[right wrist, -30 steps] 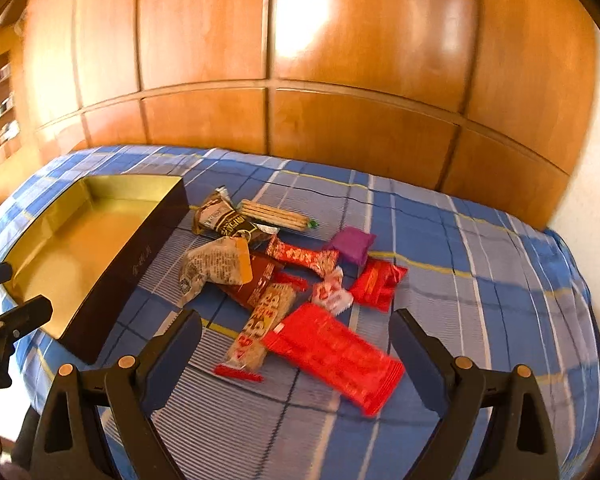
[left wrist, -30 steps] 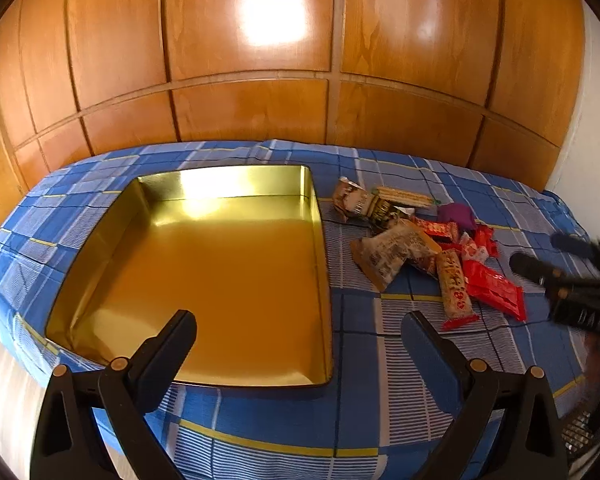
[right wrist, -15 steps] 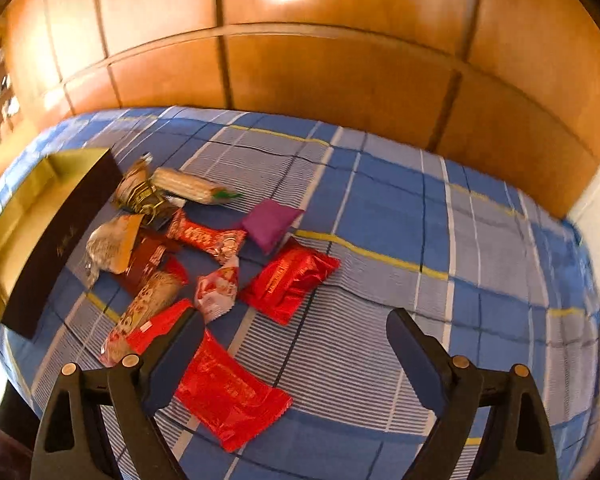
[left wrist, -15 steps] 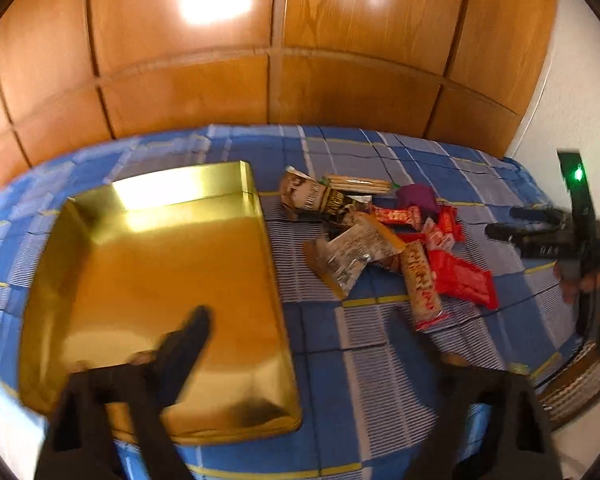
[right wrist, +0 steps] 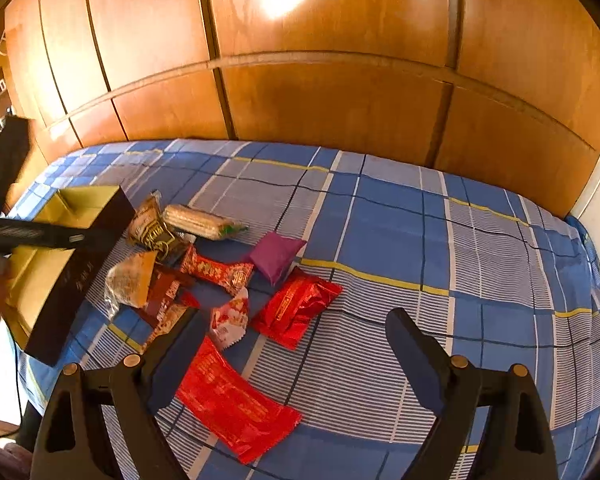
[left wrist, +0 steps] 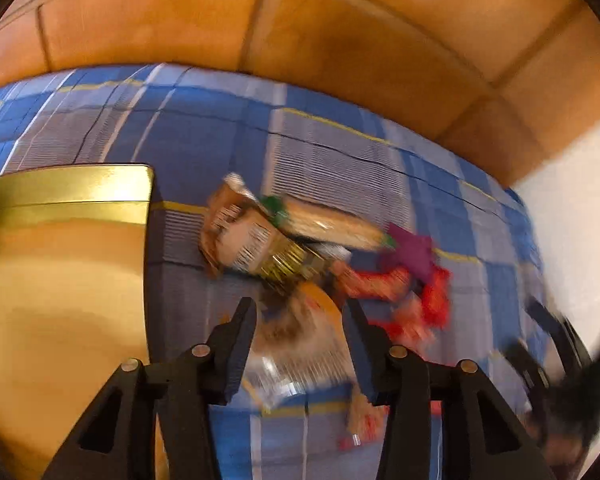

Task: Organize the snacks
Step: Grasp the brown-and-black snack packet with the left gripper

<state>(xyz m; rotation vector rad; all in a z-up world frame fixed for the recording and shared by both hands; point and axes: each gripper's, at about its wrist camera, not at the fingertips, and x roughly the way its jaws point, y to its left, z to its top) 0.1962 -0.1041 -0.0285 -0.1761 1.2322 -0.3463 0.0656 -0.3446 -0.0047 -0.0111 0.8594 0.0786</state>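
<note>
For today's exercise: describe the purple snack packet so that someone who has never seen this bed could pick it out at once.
Start at the gold tray on the blue checked bedspread, then move right across the snack pile beside it. The purple packet lies at the pile's far right edge, just above the crumpled red packet. It is the only plain purple, pillow-shaped one among red and brown wrappers.

The cloth (right wrist: 400,240) is checked in blue and grey, with yellow lines. The box (left wrist: 60,280) is lined in gold; one packet (right wrist: 276,255) is coloured purple.

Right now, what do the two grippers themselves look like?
Both match: the left gripper and right gripper are matte black plastic, each with two flat, tapered fingers on angled arms pinned by round brass-coloured rivets. No cables, markings or sleeves are visible.
</note>
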